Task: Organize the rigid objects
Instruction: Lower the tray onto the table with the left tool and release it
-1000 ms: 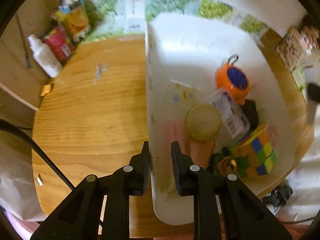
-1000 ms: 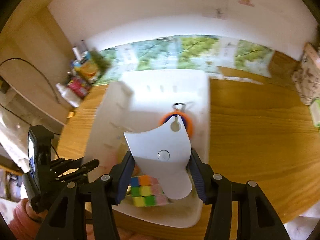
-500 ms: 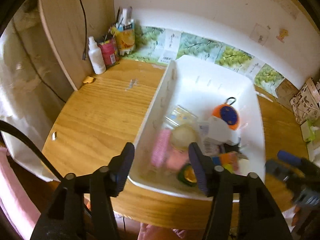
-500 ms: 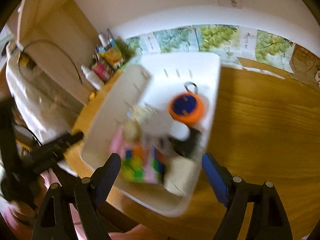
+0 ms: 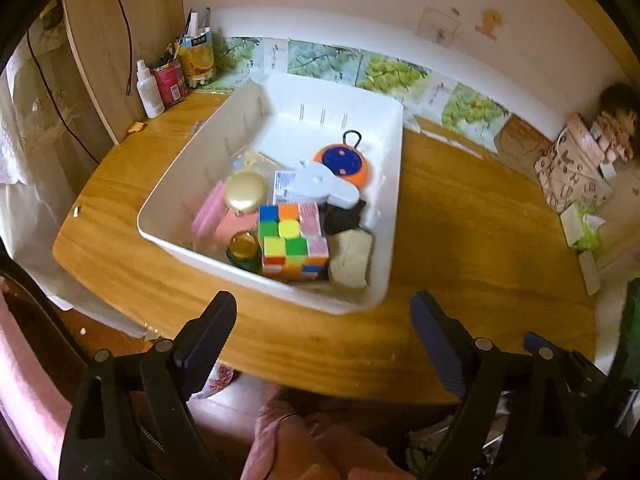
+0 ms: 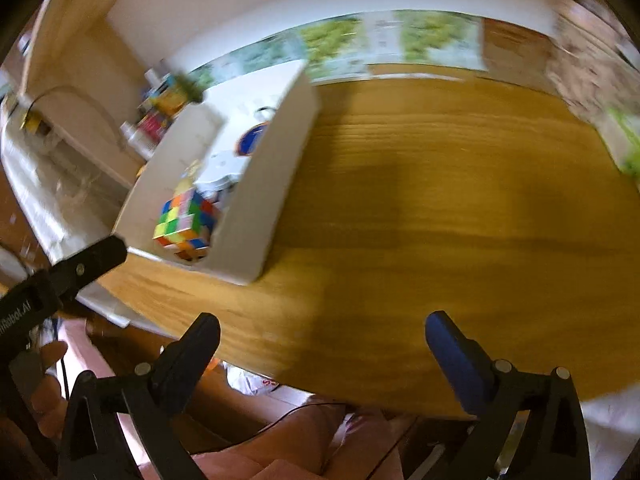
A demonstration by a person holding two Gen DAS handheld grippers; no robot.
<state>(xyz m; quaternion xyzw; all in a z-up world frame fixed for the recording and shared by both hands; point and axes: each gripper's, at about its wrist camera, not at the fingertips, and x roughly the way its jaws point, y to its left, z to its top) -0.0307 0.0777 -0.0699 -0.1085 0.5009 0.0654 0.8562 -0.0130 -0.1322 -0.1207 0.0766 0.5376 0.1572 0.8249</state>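
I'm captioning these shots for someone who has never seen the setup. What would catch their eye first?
The white bin on the wooden table, crammed with small things. Brightest is the multicoloured puzzle cube near the bin's front wall, with an orange and blue round gadget behind it and a gold disc to its left. The left gripper and right gripper hang near the table's front edge, jaws opening, nothing between them.

I see a wooden tabletop with bare grain at right. Far left corner: a white spray bottle, a red can just beside it, and a yellow carton holding pens. A leaf-print paper strip runs along the white wall. A patterned bag and green tissue pack sit at far right.
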